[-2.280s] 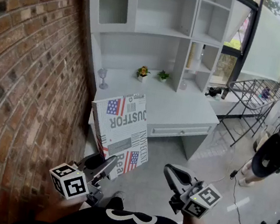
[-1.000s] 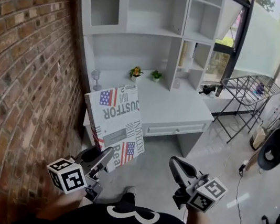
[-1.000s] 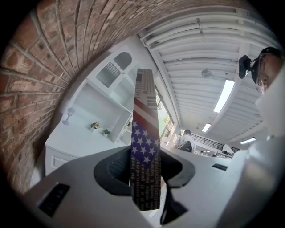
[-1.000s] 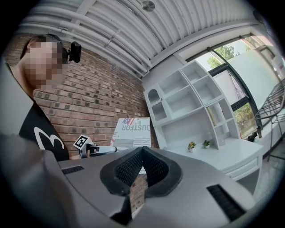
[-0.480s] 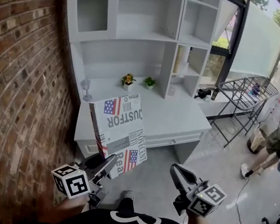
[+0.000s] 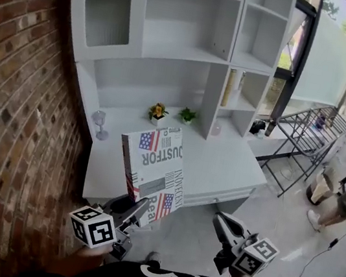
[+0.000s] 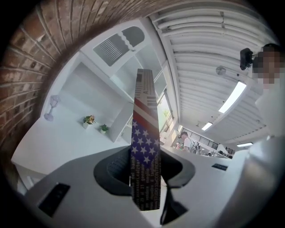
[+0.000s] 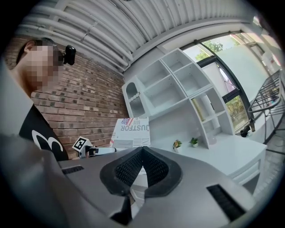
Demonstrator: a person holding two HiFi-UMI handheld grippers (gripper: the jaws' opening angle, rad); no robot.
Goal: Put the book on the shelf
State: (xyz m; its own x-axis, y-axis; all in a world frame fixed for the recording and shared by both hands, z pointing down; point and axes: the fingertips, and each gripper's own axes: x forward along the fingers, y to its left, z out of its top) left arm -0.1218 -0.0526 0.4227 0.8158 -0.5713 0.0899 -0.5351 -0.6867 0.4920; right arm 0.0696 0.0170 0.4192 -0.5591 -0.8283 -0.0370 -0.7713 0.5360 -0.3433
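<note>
Gripping book (image 6: 156,161): left gripper (image 6: 135,210) clamped on its low corner.
Right gripper (image 6: 221,220): jaws together, empty.
Risk: tall book may pivot, clip shelf (image 6: 181,52) edge.

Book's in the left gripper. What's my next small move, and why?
Probably raise the book forward and up toward the open shelf: the left gripper clamps its lower end, and it sits down by the desk, well below that shelf.

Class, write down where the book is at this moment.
In the head view the book is left of centre, clamped in the left gripper and held up in front of the white desk, below the shelves.
</note>
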